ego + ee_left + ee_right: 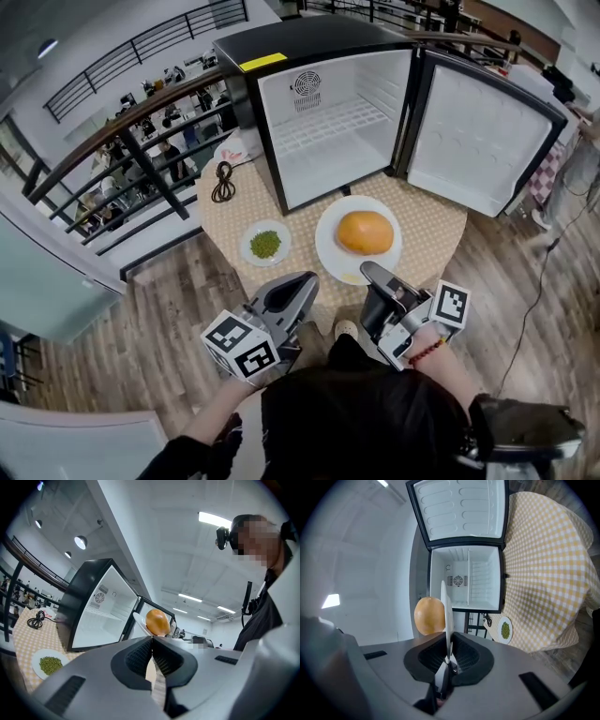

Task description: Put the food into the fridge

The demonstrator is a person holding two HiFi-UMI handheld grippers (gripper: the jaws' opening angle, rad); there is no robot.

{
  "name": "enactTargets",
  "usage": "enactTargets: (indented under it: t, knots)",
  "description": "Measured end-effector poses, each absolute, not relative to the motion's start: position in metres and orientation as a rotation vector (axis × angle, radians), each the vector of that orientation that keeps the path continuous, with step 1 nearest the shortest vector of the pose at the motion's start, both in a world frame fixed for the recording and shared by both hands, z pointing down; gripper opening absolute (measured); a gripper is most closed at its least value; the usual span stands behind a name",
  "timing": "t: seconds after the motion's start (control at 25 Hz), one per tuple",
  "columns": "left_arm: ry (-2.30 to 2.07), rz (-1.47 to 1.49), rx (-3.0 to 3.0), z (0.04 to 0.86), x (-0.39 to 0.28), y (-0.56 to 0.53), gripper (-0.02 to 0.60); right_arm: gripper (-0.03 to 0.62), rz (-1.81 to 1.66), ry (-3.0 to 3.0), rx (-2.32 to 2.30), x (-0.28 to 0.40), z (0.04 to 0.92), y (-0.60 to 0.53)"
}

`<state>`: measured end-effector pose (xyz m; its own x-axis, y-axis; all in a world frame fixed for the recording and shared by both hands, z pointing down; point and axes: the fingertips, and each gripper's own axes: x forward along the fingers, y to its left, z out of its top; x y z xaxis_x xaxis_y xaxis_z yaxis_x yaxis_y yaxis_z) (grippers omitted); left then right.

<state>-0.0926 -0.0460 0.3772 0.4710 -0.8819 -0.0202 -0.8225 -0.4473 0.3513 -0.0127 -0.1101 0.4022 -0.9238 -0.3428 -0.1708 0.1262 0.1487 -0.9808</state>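
Observation:
An orange bun (365, 232) lies on a large white plate (333, 246) on the checked table, in front of the open fridge (328, 122). My right gripper (373, 274) is shut on that plate's near rim. In the right gripper view the plate (446, 616) stands edge-on between the pads, the bun (429, 615) to its left. A small plate of green peas (265, 244) sits to the left. Near the table's front edge my left gripper (302, 280) is shut on nothing. In its own view the left gripper (151, 641) has the bun (157, 621) beyond it.
The fridge door (478, 141) swings open to the right; the shelves inside are bare. A black cable (223, 181) lies at the table's (431, 234) far left. A railing (141, 141) runs behind the table at the left, with people below it.

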Motion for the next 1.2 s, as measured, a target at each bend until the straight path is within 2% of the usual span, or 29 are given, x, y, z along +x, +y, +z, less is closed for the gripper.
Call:
enactTargets:
  t: [1.2]
  knots:
    - [-1.435, -0.210, 2.479, 0.375, -0.136, -0.229, 0.014, 0.031, -1.821, 2.148, -0.180, -0.083, 0.378, -0.311]
